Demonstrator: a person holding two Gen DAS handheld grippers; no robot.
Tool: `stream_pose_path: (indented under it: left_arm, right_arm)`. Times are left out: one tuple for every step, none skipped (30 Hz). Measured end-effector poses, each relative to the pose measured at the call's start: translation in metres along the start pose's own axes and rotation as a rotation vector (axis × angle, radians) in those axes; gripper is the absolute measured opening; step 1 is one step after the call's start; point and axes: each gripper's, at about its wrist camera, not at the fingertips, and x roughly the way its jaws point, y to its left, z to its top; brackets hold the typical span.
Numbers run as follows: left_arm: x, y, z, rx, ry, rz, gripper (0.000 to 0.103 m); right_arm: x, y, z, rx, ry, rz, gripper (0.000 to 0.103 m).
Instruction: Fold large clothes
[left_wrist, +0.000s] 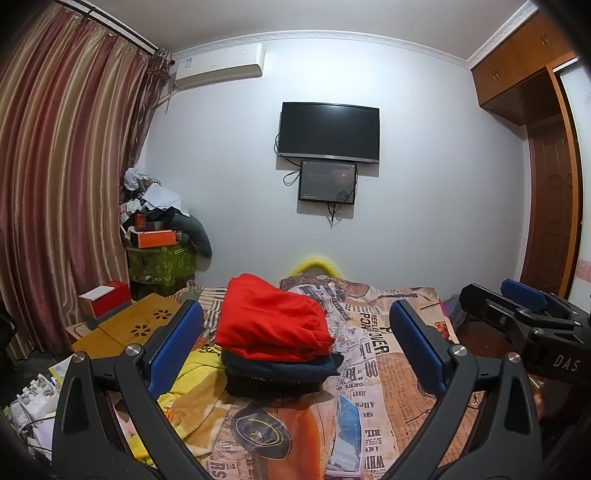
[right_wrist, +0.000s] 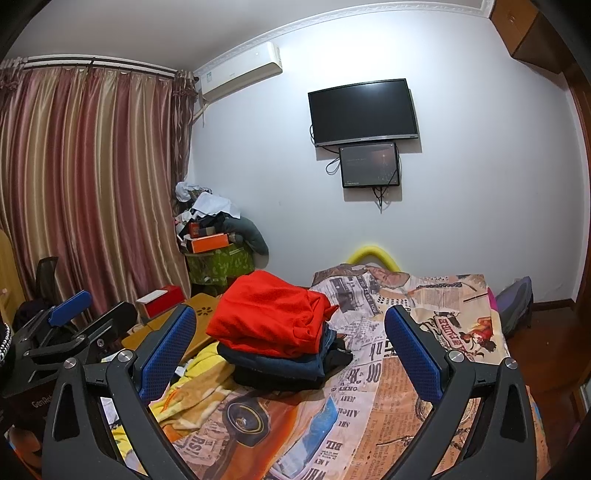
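Two grippers hover over the bed, and we hold nothing in either one. Our left gripper (left_wrist: 295, 350) has its blue pads spread wide apart; our right gripper (right_wrist: 291, 350) is spread just as wide, and each shows at the edge of the other's view.

Right below and ahead of both grippers lies the bed cover (left_wrist: 388, 406), printed with newspaper text and an orange car. Framed between the open fingers of each gripper, slightly left of centre, sits the folded stack of clothes (left_wrist: 280, 365): a red garment (left_wrist: 269, 321) on top, a dark blue garment (left_wrist: 284, 363) under it, and a black garment (left_wrist: 273, 386) at the bottom touching the cover. We see the stack from the right gripper too, with the red garment (right_wrist: 266, 314) uppermost. To the left of the left gripper's near finger, a yellow blanket (left_wrist: 195, 373) bunches up beside the stack.

Farther left, past the left finger, a wooden lap tabletop (left_wrist: 125, 328) with flower cut-outs carries a red box (left_wrist: 107, 299).

Beyond the stack, at the bed's far end, a yellow foam arc (left_wrist: 314, 264) rises. Left of it a green bin (left_wrist: 162, 264) is heaped with boxes and clothing, beside striped curtains (left_wrist: 62, 166). Straight ahead on the far wall hang a television (left_wrist: 328, 131), a small screen (left_wrist: 328, 181) just below it, and an air conditioner (left_wrist: 221, 66) higher to the left.
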Motion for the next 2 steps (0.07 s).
stream_pose_path:
  left_arm:
    - [0.0006, 0.0002, -0.0003, 0.000, 0.001, 0.000, 0.101]
    - [0.0008, 0.0004, -0.0005, -0.003, 0.002, 0.002, 0.101]
  right_arm:
    - [0.0009, 0.0001, -0.0003, -0.001, 0.000, 0.000, 0.101]
    - [0.0014, 0.0005, -0.0003, -0.001, 0.000, -0.001, 0.101]
